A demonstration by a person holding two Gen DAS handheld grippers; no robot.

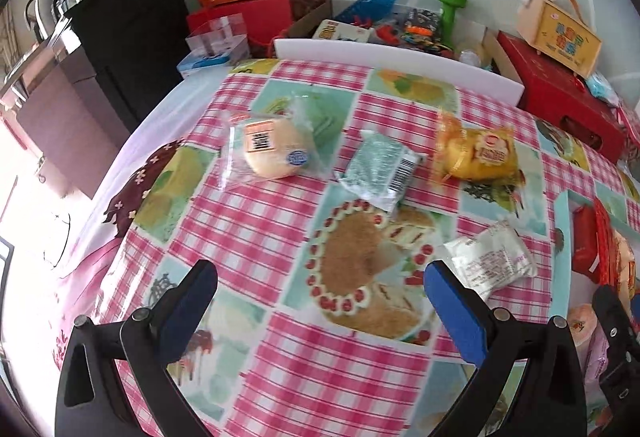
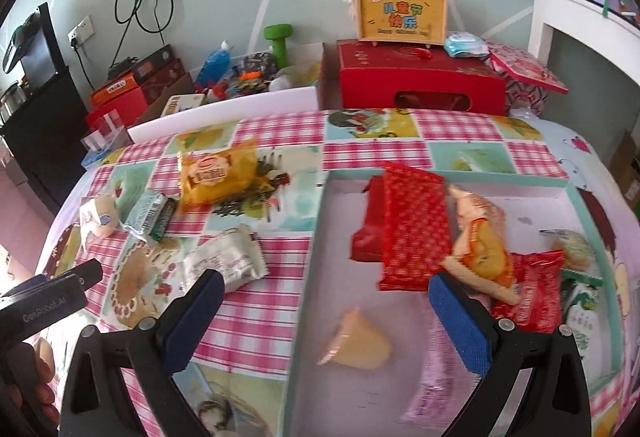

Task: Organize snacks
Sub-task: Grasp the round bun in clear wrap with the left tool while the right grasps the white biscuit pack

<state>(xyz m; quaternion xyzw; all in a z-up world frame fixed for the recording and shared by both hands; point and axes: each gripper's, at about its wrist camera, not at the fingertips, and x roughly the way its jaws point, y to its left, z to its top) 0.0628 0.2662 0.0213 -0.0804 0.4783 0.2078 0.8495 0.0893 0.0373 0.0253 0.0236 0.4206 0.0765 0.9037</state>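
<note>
Both tools up over the checked tablecloth (image 1: 256,237), neither touching anything. My left gripper (image 1: 320,289) gapes wide, nothing between the blue pads (image 1: 456,317); below it only the printed cake on the cloth. Loose snacks lie ahead of it: a pale bun (image 1: 272,151) in clear wrap far left, a green packet (image 1: 378,169) just beside it, a yellow packet (image 1: 476,155) to the right, and a white packet (image 1: 494,261) nearest, just off my right-hand finger. My right gripper (image 2: 324,317) is spread just as wide and empty, hanging above the near-left part of the box (image 2: 320,221), which has a teal rim and white floor. In the box: a long red patterned packet (image 2: 414,225) leaning on a plain red one (image 2: 366,237), an orange packet (image 2: 480,245), a red wrapper (image 2: 536,293) under it, a pale wedge (image 2: 360,343) near the front, a pink packet (image 2: 436,381) beside that, green-and-white ones at the right wall. White packet (image 2: 228,257) sits just outside the box's left wall
</note>
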